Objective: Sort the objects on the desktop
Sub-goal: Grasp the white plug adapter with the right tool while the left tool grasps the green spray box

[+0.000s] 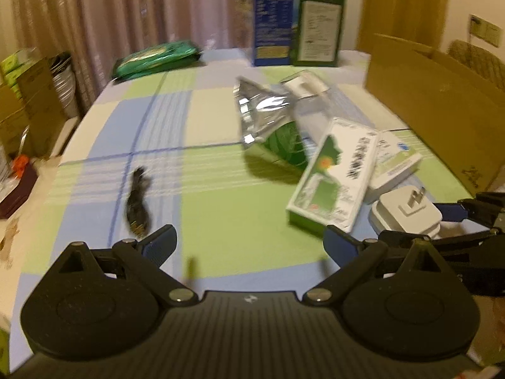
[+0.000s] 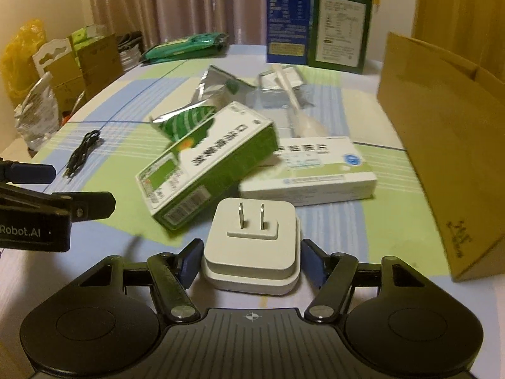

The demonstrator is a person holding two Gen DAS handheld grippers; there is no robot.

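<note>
A white charger plug (image 2: 252, 246) with two prongs lies on the checked tablecloth between the fingers of my right gripper (image 2: 252, 260); the jaws stand close on both sides, contact unclear. It also shows in the left wrist view (image 1: 407, 213), with the right gripper (image 1: 470, 218) around it. A green-and-white medicine box (image 2: 205, 167) leans on a white-and-blue box (image 2: 312, 170). A silver-green foil pouch (image 1: 268, 120) and a black cable (image 1: 137, 202) lie further left. My left gripper (image 1: 249, 243) is open and empty above the cloth.
An open cardboard box (image 2: 442, 145) stands at the right. Blue (image 2: 287, 22) and green (image 2: 341, 28) cartons stand at the back, a green packet (image 2: 186, 47) at the back left. A clear plastic tray with a white spoon (image 2: 290, 91) lies mid-table. Boxes and bags crowd the left edge.
</note>
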